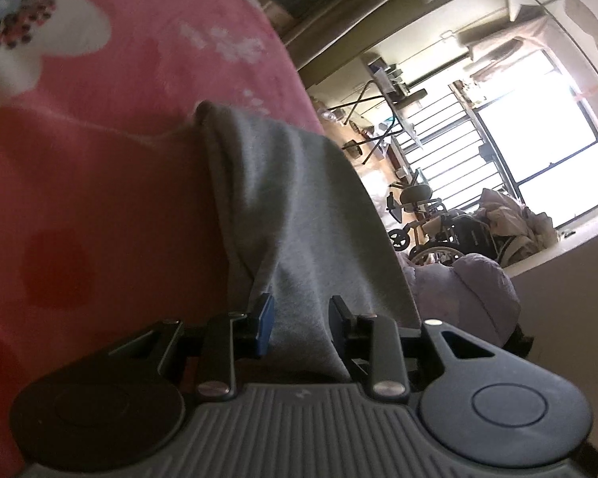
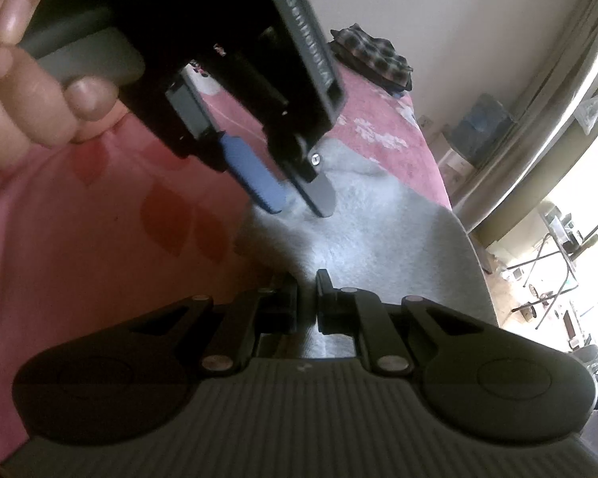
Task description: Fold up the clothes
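Claws, two: left claw (image 1: 301, 310) wide around one grey garment (image 1: 295, 199), right claw (image 2: 307, 283) pinching it.

Black linkage arms, blue pads (image 1: 265, 320), ribbed grey housing (image 1: 299, 430)

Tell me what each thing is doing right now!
Soft grey garment: lifted, draped, held by both grippers.
Left gripper: open, cloth between its fingers.
Right gripper: shut on the garment.
Pink flowered blanket: spread flat.
Dark checked cloth: bunched on blanket.

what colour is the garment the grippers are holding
Plain grey garment, clearest in the left wrist view.
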`<state>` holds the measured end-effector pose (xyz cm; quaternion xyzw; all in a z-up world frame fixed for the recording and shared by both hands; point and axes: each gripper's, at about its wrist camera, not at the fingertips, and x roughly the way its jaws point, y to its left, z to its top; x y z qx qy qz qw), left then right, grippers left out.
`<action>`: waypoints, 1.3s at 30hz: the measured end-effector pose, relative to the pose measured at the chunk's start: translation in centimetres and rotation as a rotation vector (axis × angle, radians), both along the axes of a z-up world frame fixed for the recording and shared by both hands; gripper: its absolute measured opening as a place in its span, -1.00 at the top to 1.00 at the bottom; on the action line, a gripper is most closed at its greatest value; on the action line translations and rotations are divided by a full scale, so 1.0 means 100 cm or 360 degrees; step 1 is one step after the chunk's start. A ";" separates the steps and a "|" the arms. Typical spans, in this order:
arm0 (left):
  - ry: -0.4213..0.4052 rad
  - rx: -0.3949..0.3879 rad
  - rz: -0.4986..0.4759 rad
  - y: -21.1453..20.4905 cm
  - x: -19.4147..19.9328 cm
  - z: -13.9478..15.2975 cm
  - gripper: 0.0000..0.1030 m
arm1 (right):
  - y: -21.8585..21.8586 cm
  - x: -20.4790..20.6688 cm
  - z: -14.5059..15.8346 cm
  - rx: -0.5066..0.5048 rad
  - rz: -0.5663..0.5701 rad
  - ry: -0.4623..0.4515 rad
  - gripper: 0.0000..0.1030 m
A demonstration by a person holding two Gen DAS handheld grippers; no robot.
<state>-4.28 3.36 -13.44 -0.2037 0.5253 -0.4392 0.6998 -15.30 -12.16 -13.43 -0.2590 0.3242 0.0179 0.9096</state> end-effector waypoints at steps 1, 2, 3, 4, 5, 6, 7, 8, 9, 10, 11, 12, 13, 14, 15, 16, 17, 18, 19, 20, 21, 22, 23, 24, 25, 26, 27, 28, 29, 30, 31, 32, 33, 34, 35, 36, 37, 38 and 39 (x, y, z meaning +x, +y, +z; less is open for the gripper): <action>0.0028 0.0002 -0.0002 -0.001 0.002 -0.001 0.40 | 0.000 0.001 0.000 0.0004 -0.0003 -0.0001 0.86; 0.0057 0.0005 -0.0005 -0.001 0.004 -0.002 0.34 | 0.001 0.002 0.001 0.0008 -0.0007 -0.0003 0.86; 0.0087 0.0011 -0.0008 -0.002 0.006 -0.003 0.33 | 0.001 0.003 0.001 0.0013 -0.0011 -0.0004 0.86; 0.0115 0.0016 -0.0013 -0.003 0.008 -0.003 0.31 | 0.001 0.003 0.002 0.0018 -0.0016 -0.0006 0.86; 0.0134 0.0015 -0.0022 -0.003 0.010 -0.003 0.23 | 0.000 0.003 0.002 0.0024 -0.0020 -0.0007 0.86; 0.0154 0.0018 -0.0037 -0.005 0.013 -0.004 0.19 | 0.001 0.003 0.002 0.0029 -0.0023 -0.0011 0.86; 0.0178 0.0030 -0.0053 -0.007 0.015 -0.004 0.15 | 0.001 0.003 0.003 0.0036 -0.0027 -0.0014 0.86; 0.0195 0.0044 -0.0065 -0.010 0.017 -0.004 0.12 | 0.000 0.003 0.004 0.0043 -0.0031 -0.0016 0.86; 0.0212 0.0060 -0.0076 -0.013 0.019 -0.004 0.12 | -0.001 0.003 0.005 0.0051 -0.0035 -0.0019 0.86; 0.0232 0.0081 -0.0087 -0.016 0.022 -0.004 0.10 | -0.002 0.002 0.005 0.0059 -0.0039 -0.0021 0.86; 0.0244 0.0100 -0.0098 -0.019 0.024 -0.003 0.09 | -0.003 0.003 0.006 0.0067 -0.0043 -0.0022 0.86; 0.0245 0.0122 -0.0106 -0.021 0.025 -0.002 0.09 | -0.004 0.002 0.006 0.0077 -0.0048 -0.0023 0.86; 0.0246 0.0144 -0.0115 -0.023 0.026 -0.001 0.06 | -0.004 0.001 0.005 0.0089 -0.0053 -0.0023 0.86; 0.0247 0.0166 -0.0123 -0.025 0.027 0.000 0.04 | -0.005 0.000 0.005 0.0101 -0.0059 -0.0024 0.86; 0.0249 0.0189 -0.0132 -0.027 0.028 0.001 0.04 | -0.006 0.000 0.006 0.0112 -0.0064 -0.0025 0.86; 0.0250 0.0211 -0.0140 -0.030 0.029 0.002 0.04 | -0.007 0.000 0.006 0.0124 -0.0069 -0.0026 0.86; 0.0251 0.0233 -0.0149 -0.032 0.031 0.004 0.04 | -0.007 0.000 0.007 0.0135 -0.0075 -0.0026 0.86; 0.0252 0.0256 -0.0158 -0.034 0.032 0.005 0.04 | -0.008 0.000 0.007 0.0146 -0.0079 -0.0025 0.86; 0.0253 0.0278 -0.0166 -0.036 0.033 0.006 0.04 | -0.009 0.001 0.007 0.0153 -0.0081 -0.0024 0.86; 0.0255 0.0300 -0.0175 -0.038 0.034 0.007 0.03 | -0.010 0.001 0.008 0.0156 -0.0082 -0.0027 0.86; 0.0256 0.0323 -0.0183 -0.040 0.035 0.008 0.03 | -0.011 0.002 0.008 0.0160 -0.0083 -0.0029 0.86; 0.0257 0.0345 -0.0192 -0.042 0.036 0.009 0.02 | -0.012 0.002 0.008 0.0163 -0.0083 -0.0030 0.86; 0.0258 0.0367 -0.0200 -0.044 0.038 0.011 0.02 | -0.012 0.002 0.008 0.0167 -0.0084 -0.0032 0.86; 0.0259 0.0389 -0.0209 -0.047 0.039 0.012 0.02 | -0.012 0.002 0.008 0.0170 -0.0085 -0.0034 0.86; 0.0260 0.0412 -0.0217 -0.049 0.040 0.013 0.02 | -0.013 0.003 0.008 0.0173 -0.0086 -0.0035 0.86; 0.0260 0.0432 -0.0224 -0.051 0.041 0.014 0.02 | -0.013 0.003 0.008 0.0176 -0.0087 -0.0036 0.86; 0.0255 0.0447 -0.0224 -0.052 0.040 0.014 0.01 | -0.013 0.003 0.008 0.0178 -0.0087 -0.0037 0.87; 0.0245 0.0467 -0.0226 -0.053 0.040 0.015 0.02 | -0.012 0.004 0.008 0.0181 -0.0088 -0.0038 0.86; 0.0238 0.0484 -0.0227 -0.055 0.040 0.015 0.02 | -0.012 0.004 0.009 0.0185 -0.0089 -0.0039 0.86; 0.0242 0.0492 -0.0223 -0.056 0.039 0.014 0.01 | -0.012 0.004 0.008 0.0189 -0.0090 -0.0040 0.86; 0.0250 0.0499 -0.0222 -0.057 0.039 0.013 0.01 | -0.011 0.005 0.008 0.0192 -0.0091 -0.0042 0.86; 0.0260 0.0515 -0.0218 -0.059 0.040 0.012 -0.03 | -0.011 0.005 0.008 0.0196 -0.0093 -0.0045 0.86; 0.0278 0.0529 -0.0210 -0.060 0.041 0.010 -0.08 | -0.012 0.004 0.009 0.0201 -0.0095 -0.0049 0.86; 0.0305 0.0523 -0.0202 -0.060 0.041 0.008 -0.11 | -0.013 0.004 0.009 0.0208 -0.0099 -0.0055 0.87; 0.0333 0.0517 -0.0193 -0.060 0.042 0.005 -0.10 | -0.013 0.004 0.011 0.0219 -0.0102 -0.0057 0.87; 0.0356 0.0510 -0.0186 -0.060 0.042 0.003 -0.10 | -0.013 0.004 0.013 0.0231 -0.0106 -0.0059 0.86; 0.0360 0.0501 -0.0179 -0.059 0.042 0.003 -0.08 | -0.014 0.004 0.013 0.0240 -0.0110 -0.0061 0.86; 0.0359 0.0491 -0.0177 -0.059 0.042 0.004 -0.06 | -0.014 0.003 0.013 0.0242 -0.0110 -0.0064 0.87; 0.0354 0.0487 -0.0179 -0.060 0.041 0.004 -0.05 | -0.015 0.003 0.014 0.0245 -0.0111 -0.0068 0.86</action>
